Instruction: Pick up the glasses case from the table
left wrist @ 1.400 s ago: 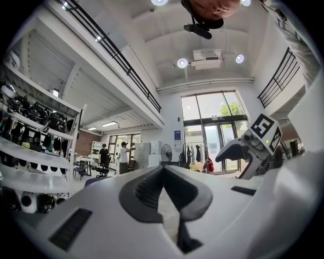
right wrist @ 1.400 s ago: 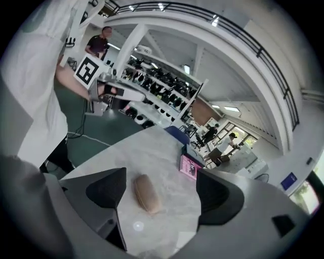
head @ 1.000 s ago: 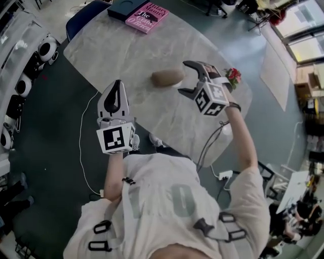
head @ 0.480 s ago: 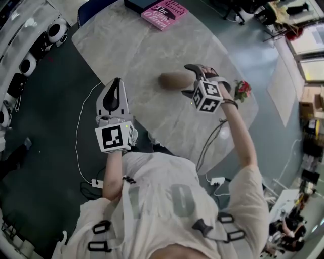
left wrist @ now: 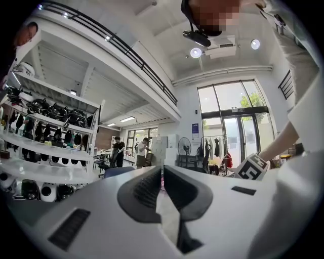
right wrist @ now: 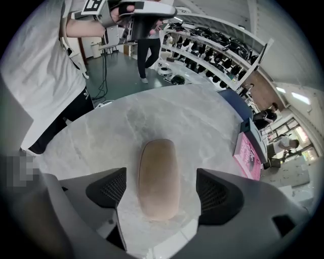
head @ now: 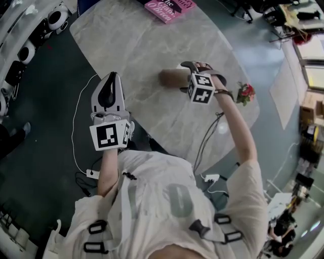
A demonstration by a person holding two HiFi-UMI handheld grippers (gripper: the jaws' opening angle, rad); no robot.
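Head view: a person stands at the near edge of a pale marbled table [head: 136,45], a claw in each hand. The right claw [head: 183,77] reaches out over the tabletop with its jaws spread wide. The tan, oval glasses case [head: 171,77] lies flat on the table in the gap between them. The claw's marker cube [head: 201,87] sits just behind the jaws. Red flowers [head: 246,92] lie behind this claw and to its right, at the table's edge. A pink book [head: 169,6] rests well ahead of it, at the far end.

Right gripper view: the glasses case [right wrist: 158,179] runs lengthwise between the two ribbed pads of the right claw [right wrist: 162,189]. Bare table [right wrist: 167,111] shows on both sides of the case, so neither pad touches it. The pink book [right wrist: 247,154] lies ahead and to the right.

Left gripper view: the left claw [left wrist: 162,189] has its jaws drawn together with nothing between them, and it points out across the room.

Head view again: the left claw [head: 111,81] is held off the table's near-left edge, above dark floor. It is well apart from the case.
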